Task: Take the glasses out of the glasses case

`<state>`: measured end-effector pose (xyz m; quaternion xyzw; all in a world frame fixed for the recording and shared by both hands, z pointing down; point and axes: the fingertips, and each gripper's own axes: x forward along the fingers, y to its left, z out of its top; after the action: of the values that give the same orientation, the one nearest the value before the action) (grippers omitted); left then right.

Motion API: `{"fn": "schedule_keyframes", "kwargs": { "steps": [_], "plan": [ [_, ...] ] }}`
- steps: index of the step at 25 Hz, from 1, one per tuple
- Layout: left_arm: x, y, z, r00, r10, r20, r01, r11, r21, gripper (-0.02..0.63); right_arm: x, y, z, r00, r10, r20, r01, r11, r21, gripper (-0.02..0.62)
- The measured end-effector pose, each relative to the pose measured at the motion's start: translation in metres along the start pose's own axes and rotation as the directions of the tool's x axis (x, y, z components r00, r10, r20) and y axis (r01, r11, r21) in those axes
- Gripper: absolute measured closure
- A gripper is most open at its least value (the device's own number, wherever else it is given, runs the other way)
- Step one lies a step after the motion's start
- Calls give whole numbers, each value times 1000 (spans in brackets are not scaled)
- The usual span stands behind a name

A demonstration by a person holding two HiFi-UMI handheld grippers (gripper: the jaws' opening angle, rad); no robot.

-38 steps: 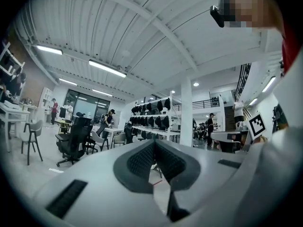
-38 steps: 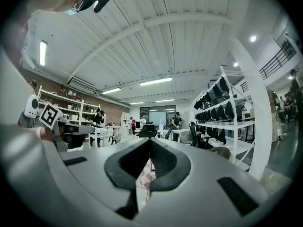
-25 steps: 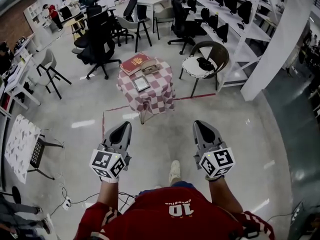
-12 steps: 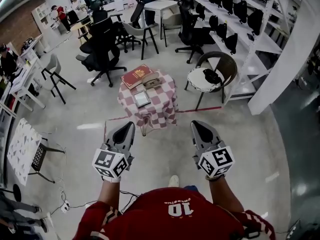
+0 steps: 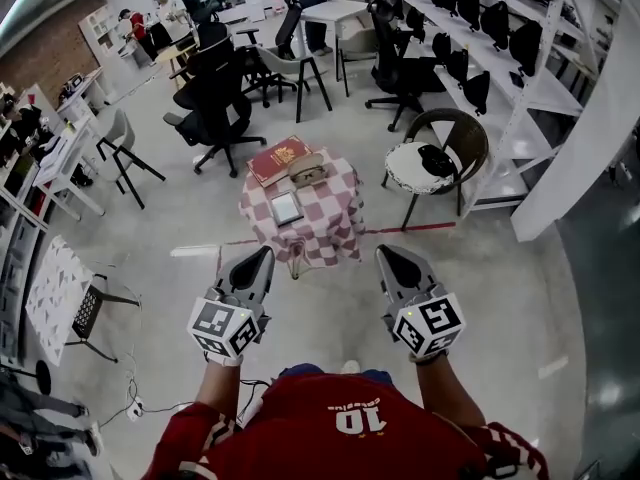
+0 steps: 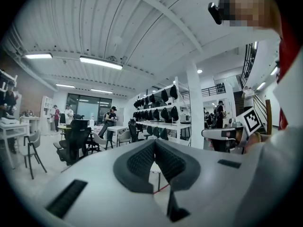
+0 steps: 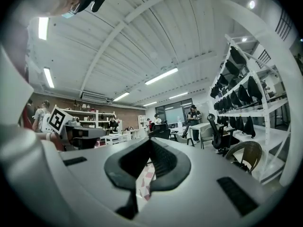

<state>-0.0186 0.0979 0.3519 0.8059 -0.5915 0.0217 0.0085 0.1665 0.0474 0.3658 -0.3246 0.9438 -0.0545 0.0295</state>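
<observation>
In the left gripper view, the left gripper point(image 6: 154, 141) has its two dark ribbed pads pressed together at the tips, clenched on nothing. Beyond them is only open room. The right gripper point(image 7: 150, 140) looks the same in its own view: pads meeting at a point, nothing pinched. A strip of pink-and-white checked cloth shows low in the frame just under the closed tips.

In the head view both grippers sit in the lower middle of the frame, side by side and apart, pointing up the picture toward a small table point(image 5: 322, 233) draped in that checked cloth. A stretch of bare floor point(image 5: 320, 313) lies between the tips and the table, so neither gripper is within reach of it.

On the tabletop, toward its upper edge, a red book point(image 5: 278, 158) lies at the upper left. Just to its right is a small tan-grey oblong that is probably the glasses case point(image 5: 307, 167), though it is too small here to be sure, or to say whether its lid is up or down. Below these, nearer the viewer, lies a flat framed item point(image 5: 286, 207). No glasses can be made out anywhere. A wicker chair point(image 5: 440, 158) stands to the right of the table.

I judge the task not yet begun. The case is untouched, and the approach to the table, steadying the case, opening it and lifting out the glasses all remain.
</observation>
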Motion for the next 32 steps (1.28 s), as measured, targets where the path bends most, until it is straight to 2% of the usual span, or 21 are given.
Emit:
{"fn": "schedule_keyframes", "kwargs": {
  "steps": [8, 16, 22, 32],
  "plan": [
    [20, 2, -3, 1000, -3, -15, 3, 1000, 24, 597, 13, -14, -13, 1000, 13, -13, -12, 999, 31, 581],
    [57, 30, -18, 1000, -18, -26, 18, 1000, 15, 597, 38, -34, -17, 999, -22, -34, 22, 1000, 16, 582],
    [99, 68, -22, 999, -37, -20, 38, 999, 13, 597, 84, -49, -22, 997, -40, -65, 40, 999, 3, 581],
    [171, 166, -19, 999, -37, -9, 37, 999, -8, 597, 198, -77, -17, 995, -37, -88, 36, 999, -23, 581]
  ]
}}
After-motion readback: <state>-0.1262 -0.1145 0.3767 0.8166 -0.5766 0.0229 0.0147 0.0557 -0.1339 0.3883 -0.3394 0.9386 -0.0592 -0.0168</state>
